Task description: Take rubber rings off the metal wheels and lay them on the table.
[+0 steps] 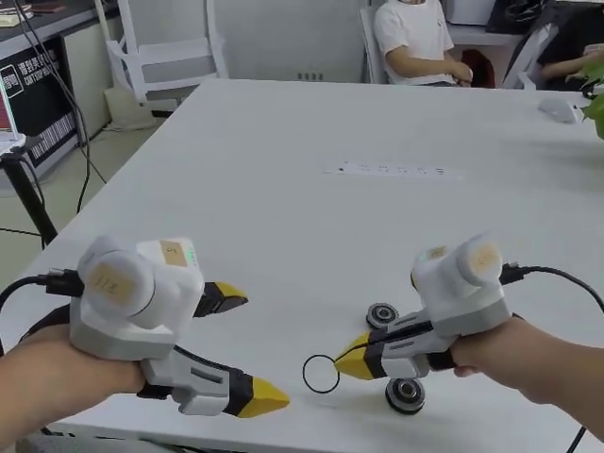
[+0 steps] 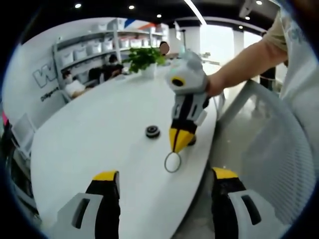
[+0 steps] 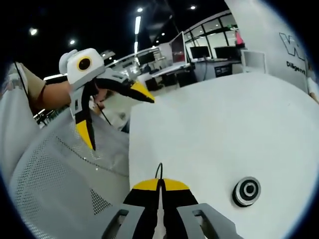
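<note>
Head view: right gripper [image 1: 357,368] pinches a rubber ring [image 1: 321,374]; left gripper [image 1: 255,345] is open. Next, probably lay it on the table [image 1: 283,189].

Large white table [image 1: 283,217], small black-and-silver metal wheel [image 1: 382,315] near its front edge, second such wheel [image 1: 405,394] nearer that edge, thin black rubber ring [image 1: 305,374] beside them, contact unclear, long white power strip [image 1: 392,171] mid-table.
</note>
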`<move>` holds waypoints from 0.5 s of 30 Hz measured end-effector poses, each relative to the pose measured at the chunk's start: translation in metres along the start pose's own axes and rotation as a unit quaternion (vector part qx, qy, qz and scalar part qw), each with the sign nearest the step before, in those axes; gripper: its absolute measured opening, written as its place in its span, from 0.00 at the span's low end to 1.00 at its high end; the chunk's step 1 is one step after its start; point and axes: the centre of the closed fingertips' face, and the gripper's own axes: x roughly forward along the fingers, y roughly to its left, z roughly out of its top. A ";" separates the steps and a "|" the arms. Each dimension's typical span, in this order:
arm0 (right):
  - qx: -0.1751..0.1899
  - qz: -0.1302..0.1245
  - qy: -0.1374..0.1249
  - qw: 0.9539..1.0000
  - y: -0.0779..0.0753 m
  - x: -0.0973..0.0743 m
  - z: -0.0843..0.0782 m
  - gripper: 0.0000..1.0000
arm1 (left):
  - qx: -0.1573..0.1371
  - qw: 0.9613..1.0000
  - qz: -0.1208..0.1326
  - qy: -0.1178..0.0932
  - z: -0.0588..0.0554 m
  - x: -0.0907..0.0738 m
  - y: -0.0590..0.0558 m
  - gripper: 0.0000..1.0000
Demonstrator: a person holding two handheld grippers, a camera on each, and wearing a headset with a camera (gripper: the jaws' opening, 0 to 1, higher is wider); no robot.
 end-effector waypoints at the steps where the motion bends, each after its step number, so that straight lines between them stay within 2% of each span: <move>1: 0.000 0.000 0.004 1.000 0.000 0.001 -0.002 0.00 | 0.000 1.000 0.000 0.000 0.000 0.000 0.000 0.75; 7: -0.004 -0.006 0.019 1.000 -0.003 0.005 -0.008 0.00 | -0.003 1.000 0.001 0.000 -0.001 -0.001 -0.002 0.75; 15: -0.018 -0.021 0.026 0.999 -0.007 0.007 -0.011 0.00 | -0.003 1.000 -0.001 0.002 -0.001 0.000 -0.003 0.75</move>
